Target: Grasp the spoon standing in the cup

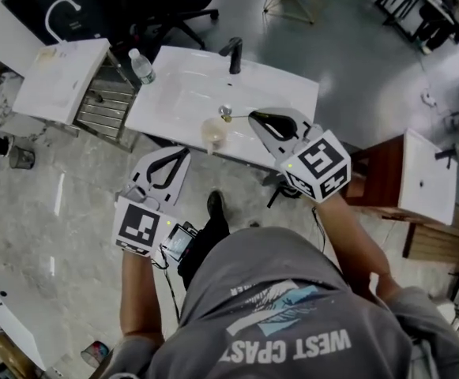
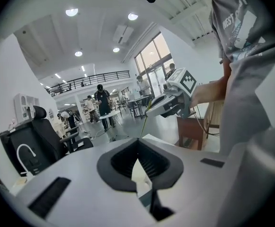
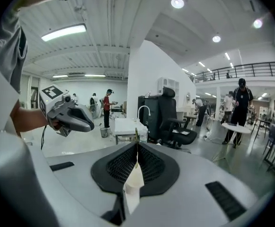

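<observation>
Our grey T-shirt (image 1: 292, 322) nearest; we pinch the spoon (image 1: 226, 114) by its handle in the right gripper (image 1: 254, 118), bowl end by the cup (image 1: 213, 133) on the washbasin (image 1: 182, 93); left gripper (image 1: 183, 155) jaws pressed together, empty.

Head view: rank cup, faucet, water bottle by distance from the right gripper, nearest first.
1. cup, on the counter, just left of the right gripper.
2. faucet, at the counter's back edge.
3. water bottle, at the far-left corner.
</observation>
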Tool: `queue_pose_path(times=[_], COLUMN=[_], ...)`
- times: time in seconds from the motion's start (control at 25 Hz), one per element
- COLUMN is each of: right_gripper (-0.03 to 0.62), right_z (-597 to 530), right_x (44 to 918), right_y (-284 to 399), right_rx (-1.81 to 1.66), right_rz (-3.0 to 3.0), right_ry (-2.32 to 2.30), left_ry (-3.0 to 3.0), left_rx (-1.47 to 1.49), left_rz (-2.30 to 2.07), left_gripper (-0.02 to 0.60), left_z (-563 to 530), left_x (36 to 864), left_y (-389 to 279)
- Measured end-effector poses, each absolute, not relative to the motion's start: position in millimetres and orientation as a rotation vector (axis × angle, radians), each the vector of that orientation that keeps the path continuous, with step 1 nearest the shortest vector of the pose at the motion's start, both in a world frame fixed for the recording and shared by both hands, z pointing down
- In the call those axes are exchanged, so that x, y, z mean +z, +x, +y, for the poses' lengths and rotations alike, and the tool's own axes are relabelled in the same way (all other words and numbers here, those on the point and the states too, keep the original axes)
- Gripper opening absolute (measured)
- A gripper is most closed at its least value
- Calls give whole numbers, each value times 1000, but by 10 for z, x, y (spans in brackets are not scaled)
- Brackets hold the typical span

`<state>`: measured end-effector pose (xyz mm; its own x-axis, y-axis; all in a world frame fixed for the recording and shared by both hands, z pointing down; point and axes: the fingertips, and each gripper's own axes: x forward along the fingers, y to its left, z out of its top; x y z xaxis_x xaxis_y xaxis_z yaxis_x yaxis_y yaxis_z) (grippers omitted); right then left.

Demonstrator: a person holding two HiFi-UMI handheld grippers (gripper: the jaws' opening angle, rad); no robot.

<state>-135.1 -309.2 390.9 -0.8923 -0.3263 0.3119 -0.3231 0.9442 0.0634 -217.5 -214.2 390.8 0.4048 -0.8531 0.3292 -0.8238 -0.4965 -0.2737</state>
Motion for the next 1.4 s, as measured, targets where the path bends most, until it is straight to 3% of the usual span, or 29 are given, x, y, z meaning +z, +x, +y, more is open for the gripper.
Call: queue_pose_path(times=[0.8,1.4], right_gripper=[34,34], right_z=[-2526,-2404], right_x=[3196,3261], right_y=[-807,-635], right_rx=[-662,-623], right_rz=[-2655,-2676], right_ry=[463,464], left_ry=[-2482,-2481], left_rx=[-670,-699], left_rz=[1473,1511], left_gripper=[2,2], left_z=[-1959,-1790], left_x=[3501,3560], left_y=[-1643,-1579])
